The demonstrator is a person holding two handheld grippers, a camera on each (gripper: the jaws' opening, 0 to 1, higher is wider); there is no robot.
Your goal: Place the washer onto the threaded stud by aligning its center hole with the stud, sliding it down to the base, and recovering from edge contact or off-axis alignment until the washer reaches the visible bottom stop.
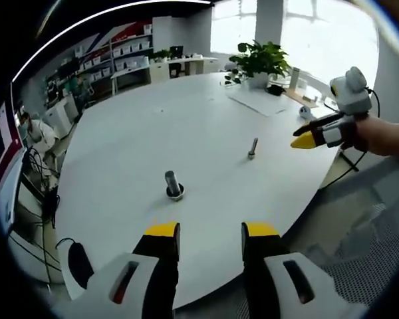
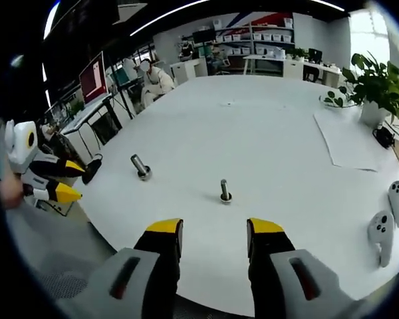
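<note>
With both my left gripper (image 1: 211, 240) and right gripper (image 2: 215, 237) held open and empty off the white table's (image 1: 186, 126) edge, two upright threaded studs (image 1: 172, 183) (image 1: 253, 147) stand apart; the washer's position I cannot tell.

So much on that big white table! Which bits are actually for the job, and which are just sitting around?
For the job:
- larger stud with a ring at its base
- thinner stud
- left gripper, jaws apart, holding nothing
- right gripper, jaws apart, holding nothing

Just lying about:
- potted plant
- sheet of paper
- two white handheld controllers
- shelves of bins
- white table
</note>
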